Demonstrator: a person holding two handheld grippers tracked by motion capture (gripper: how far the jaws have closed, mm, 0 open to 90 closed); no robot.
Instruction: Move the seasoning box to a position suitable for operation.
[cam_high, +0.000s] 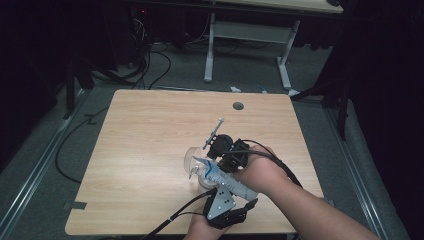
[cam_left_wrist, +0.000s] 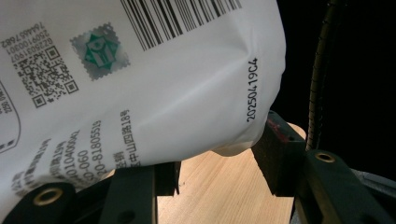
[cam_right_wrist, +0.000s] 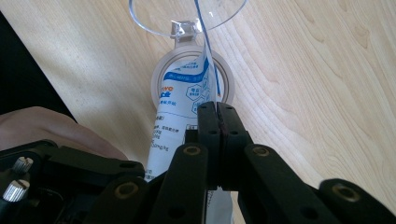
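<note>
Right gripper view: pouch (cam_right_wrist: 180, 116) points lengthwise into jar (cam_right_wrist: 191, 77).

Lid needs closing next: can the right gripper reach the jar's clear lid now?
Probably not yet: the right gripper is shut on the pouch, whose end fills the jar mouth beside the lid.

White pouch (cam_left_wrist: 154, 79) is showing a barcode, a QR code, a green seal and the printed code 2025O419C4. Partial digits 20-81805515 are running along its lower edge.
</note>
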